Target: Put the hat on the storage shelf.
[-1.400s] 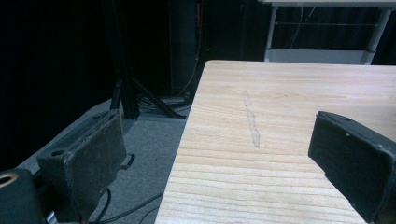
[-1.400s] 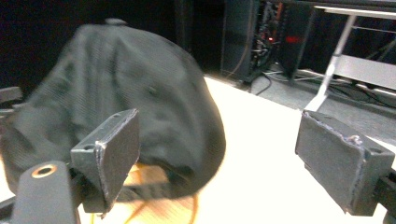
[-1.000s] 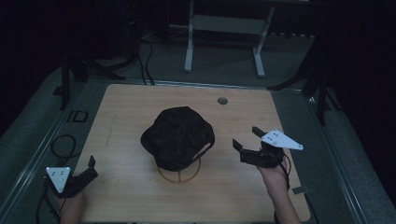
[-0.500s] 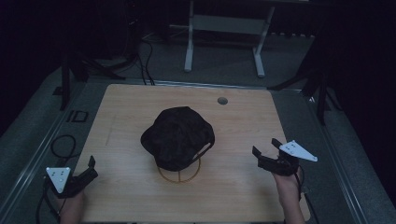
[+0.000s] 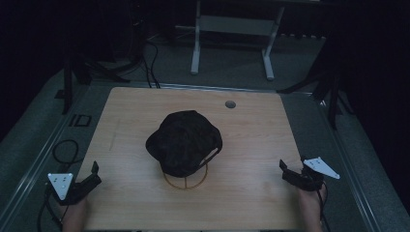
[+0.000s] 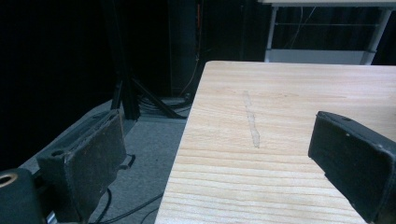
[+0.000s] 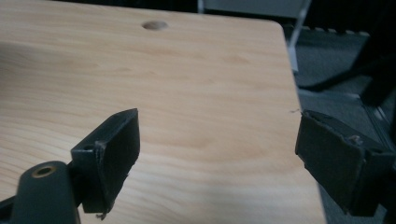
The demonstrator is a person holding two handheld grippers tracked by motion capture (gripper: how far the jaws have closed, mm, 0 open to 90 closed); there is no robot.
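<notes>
A black cap (image 5: 183, 140) rests on a thin wire stand (image 5: 185, 180) at the middle of the wooden table (image 5: 251, 145). My left gripper (image 5: 92, 172) hangs over the table's near left corner, open and holding nothing. In the left gripper view its jaws stand wide apart, one over the floor and one over the wood (image 6: 280, 121). My right gripper (image 5: 285, 169) sits at the near right edge, also open and empty. The right gripper view has both jaws spread over bare wood (image 7: 196, 93) near the table's right edge.
A round cable hole (image 5: 230, 104) lies at the table's far right. A pale strip of tape (image 6: 252, 121) marks the wood near the left edge. A metal frame (image 5: 232, 29) and black tripod legs (image 5: 77, 72) stand on the floor beyond; cables (image 5: 63, 150) trail at the left.
My right gripper has drawn back from beside the cap toward the near right edge of the table. The left gripper and the cap have stayed put.
</notes>
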